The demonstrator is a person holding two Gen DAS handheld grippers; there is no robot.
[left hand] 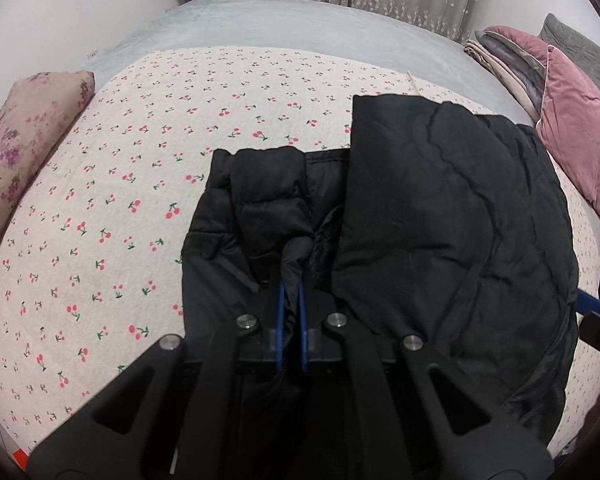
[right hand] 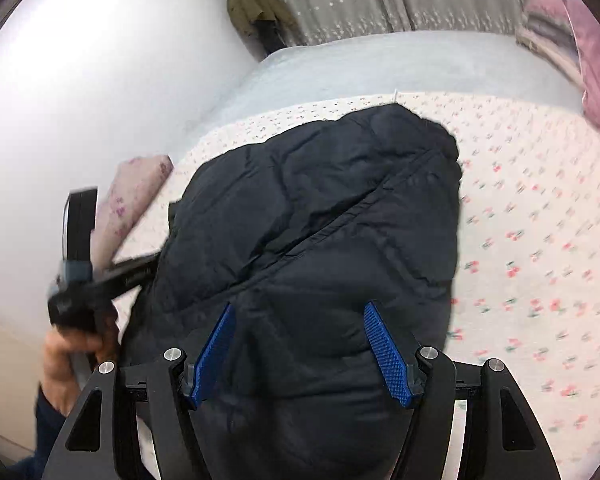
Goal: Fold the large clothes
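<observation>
A black puffer jacket (left hand: 440,220) lies on the cherry-print bed cover (left hand: 120,200), its right side folded over the middle. In the left wrist view my left gripper (left hand: 291,286) is shut on a bunched fold of the jacket at the near end of its sleeve (left hand: 268,192). The right wrist view is blurred. There my right gripper (right hand: 300,320) hovers open over the near part of the jacket (right hand: 320,208), and its blue pads (right hand: 388,356) stand wide apart with nothing pinched between them. A hand (right hand: 64,360) holds the left gripper's body at the jacket's left edge.
A floral pillow (left hand: 20,140) lies at the bed's left edge. A pink velvet cushion (left hand: 580,140) and folded blankets (left hand: 508,64) sit at the right. A grey blanket (left hand: 280,24) covers the far end, with a wall and curtain behind it.
</observation>
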